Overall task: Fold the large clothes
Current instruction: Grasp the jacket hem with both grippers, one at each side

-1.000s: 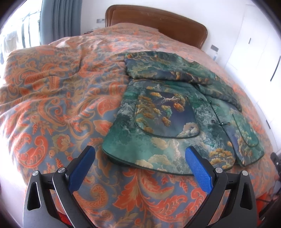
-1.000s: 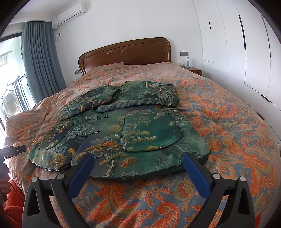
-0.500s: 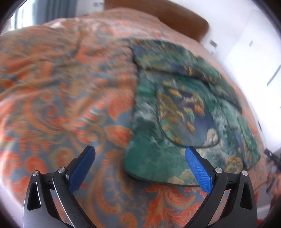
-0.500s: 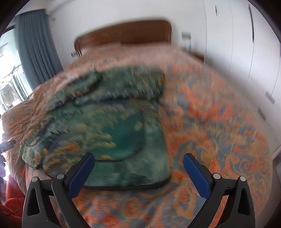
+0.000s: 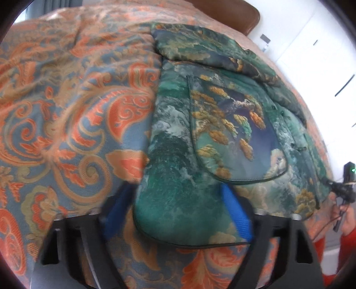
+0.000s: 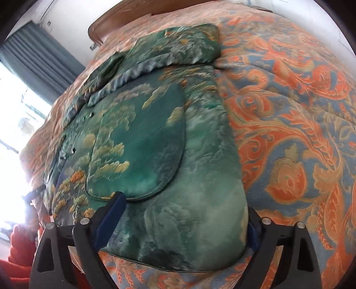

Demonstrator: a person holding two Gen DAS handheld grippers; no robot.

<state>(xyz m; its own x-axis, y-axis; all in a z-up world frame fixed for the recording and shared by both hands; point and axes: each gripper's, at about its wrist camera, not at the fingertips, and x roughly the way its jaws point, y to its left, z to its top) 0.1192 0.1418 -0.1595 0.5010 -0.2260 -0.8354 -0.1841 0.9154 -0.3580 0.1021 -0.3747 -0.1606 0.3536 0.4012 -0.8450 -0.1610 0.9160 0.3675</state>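
Note:
A green padded jacket [image 5: 222,137] with a landscape print lies flat on the bed, sleeves folded across its top; it also shows in the right wrist view [image 6: 155,144]. My left gripper [image 5: 178,211] is open, its blue fingers [image 5: 235,213] straddling the jacket's bottom left hem corner, which lies between them. My right gripper [image 6: 180,220] is open, its blue fingers [image 6: 111,217] straddling the bottom right hem corner. Neither has closed on the cloth.
The bed has an orange and blue paisley cover [image 5: 66,111], also in the right wrist view [image 6: 300,111]. A wooden headboard [image 5: 233,13] stands at the far end. White wardrobes [image 5: 322,55] line one side, a grey curtain [image 6: 33,55] the other.
Both grippers moved forward and down to the jacket's hem. The two bottom corners now lie between the open fingers, where before the jacket lay ahead of them.

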